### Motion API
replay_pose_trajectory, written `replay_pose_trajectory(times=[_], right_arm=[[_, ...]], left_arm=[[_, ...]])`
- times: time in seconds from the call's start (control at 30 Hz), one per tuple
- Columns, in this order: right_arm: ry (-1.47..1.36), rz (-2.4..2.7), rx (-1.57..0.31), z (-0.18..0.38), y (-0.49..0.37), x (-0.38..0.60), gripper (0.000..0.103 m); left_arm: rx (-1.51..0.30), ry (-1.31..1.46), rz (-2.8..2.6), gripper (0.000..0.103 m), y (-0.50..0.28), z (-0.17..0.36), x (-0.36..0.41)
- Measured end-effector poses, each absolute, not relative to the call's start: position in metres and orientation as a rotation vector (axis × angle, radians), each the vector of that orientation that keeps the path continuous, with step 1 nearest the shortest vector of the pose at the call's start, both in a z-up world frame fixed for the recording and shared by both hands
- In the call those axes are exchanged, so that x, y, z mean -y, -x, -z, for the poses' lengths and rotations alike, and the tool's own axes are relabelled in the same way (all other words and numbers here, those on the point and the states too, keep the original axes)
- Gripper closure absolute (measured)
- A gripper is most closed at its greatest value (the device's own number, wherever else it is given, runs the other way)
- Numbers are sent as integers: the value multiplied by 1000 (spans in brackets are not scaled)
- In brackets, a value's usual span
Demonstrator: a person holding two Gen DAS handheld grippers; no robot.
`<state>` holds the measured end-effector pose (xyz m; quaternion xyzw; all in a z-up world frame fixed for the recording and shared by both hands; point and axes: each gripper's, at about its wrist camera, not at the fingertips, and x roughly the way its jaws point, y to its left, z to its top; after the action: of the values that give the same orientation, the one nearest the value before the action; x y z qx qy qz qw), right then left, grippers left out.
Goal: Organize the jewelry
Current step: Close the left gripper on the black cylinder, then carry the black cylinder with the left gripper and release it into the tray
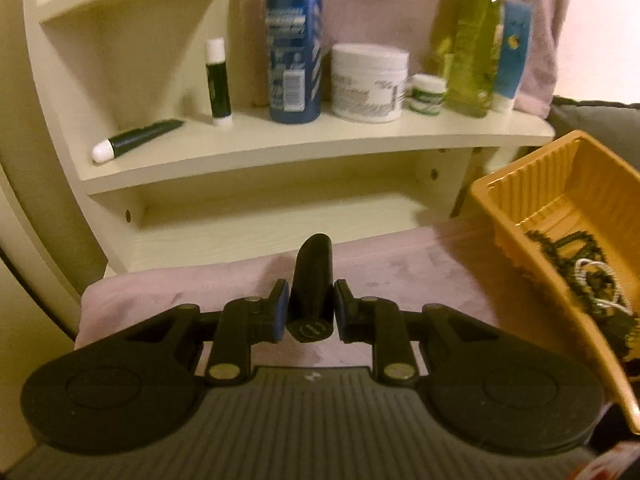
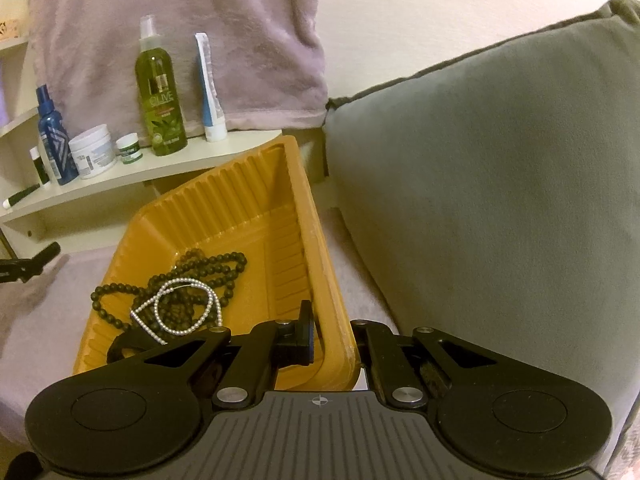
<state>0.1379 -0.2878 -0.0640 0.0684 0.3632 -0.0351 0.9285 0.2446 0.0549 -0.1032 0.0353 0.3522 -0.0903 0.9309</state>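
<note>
A pale pink blanket [image 1: 400,272] covers the near surface, and the orange tray [image 2: 224,200] sits on it beside a grey cushion [image 2: 500,200]. Behind stands a cream shelf [image 1: 320,140]. On it are 1 blue bottle [image 1: 294,40], 1 white jar [image 1: 370,80], 1 small jar [image 1: 427,94], 1 green bottle [image 2: 160,92], 1 upright tube [image 2: 208,88], 1 standing stick [image 1: 218,80] and 1 lying tube [image 1: 136,140].

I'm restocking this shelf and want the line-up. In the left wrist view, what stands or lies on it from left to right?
Lying black tube with white cap → upright black stick with white ends → tall blue bottle → wide white jar → small white-and-green jar → green bottle → blue-and-white tube.
</note>
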Motion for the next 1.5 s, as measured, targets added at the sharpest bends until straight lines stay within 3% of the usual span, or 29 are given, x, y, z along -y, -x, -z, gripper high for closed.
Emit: replay_pose_trajectory(times=[0.6,1.07,1.1,1.2,1.33,1.5], right_arm=[[-297,51,-767,95,-131,315,97],[-444,22,-751,100,-128,332,94],[-447,25,-747,100,-128,332,88],[-461,31,-721,99,-123,336,41],[-459,33,-680,93,-118,340,39],[-455,43,-645,86,-113,345,39]], left_arm=[[-671,-79,416,82,-179,45,27],[-725,-86,599,82,-184,56,119],[-733,-89,600,82,-186,58,122],[-753,-101,600,82,-190,64,128],[-755,-118,591,82,-192,69,134],[-735,-108,564,73,-191,66,128]])
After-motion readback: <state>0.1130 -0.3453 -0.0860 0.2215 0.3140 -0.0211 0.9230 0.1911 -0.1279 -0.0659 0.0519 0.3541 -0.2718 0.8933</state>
